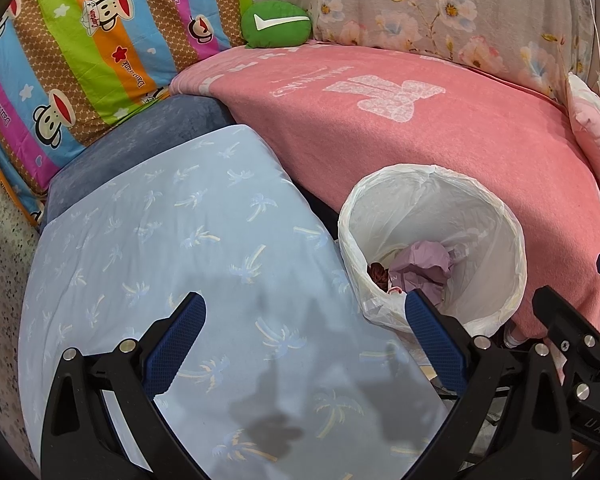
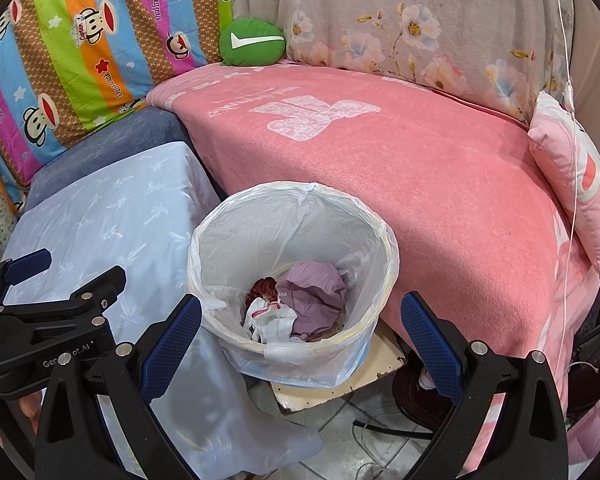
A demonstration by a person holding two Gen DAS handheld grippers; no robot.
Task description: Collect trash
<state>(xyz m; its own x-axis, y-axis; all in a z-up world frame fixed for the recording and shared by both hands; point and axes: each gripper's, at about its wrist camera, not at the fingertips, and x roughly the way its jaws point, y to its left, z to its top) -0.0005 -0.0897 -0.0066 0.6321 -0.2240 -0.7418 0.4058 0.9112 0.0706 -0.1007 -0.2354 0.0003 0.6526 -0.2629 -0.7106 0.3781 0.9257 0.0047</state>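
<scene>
My right gripper [image 2: 300,334] and left gripper [image 1: 306,330] both gape wide, empty; the lined trash bin [image 2: 384,236] at twelve o'clock holds crumpled purple paper [image 2: 314,294].

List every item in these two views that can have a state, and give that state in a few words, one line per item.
left hand-held gripper: open, empty
right hand-held gripper: open, empty
trash bin: upright, lined with a white bag, partly filled
purple crumpled wrapper: inside the bin
white crumpled trash: inside the bin
pink blanket: spread flat
green cushion: resting at the back of the blanket
</scene>
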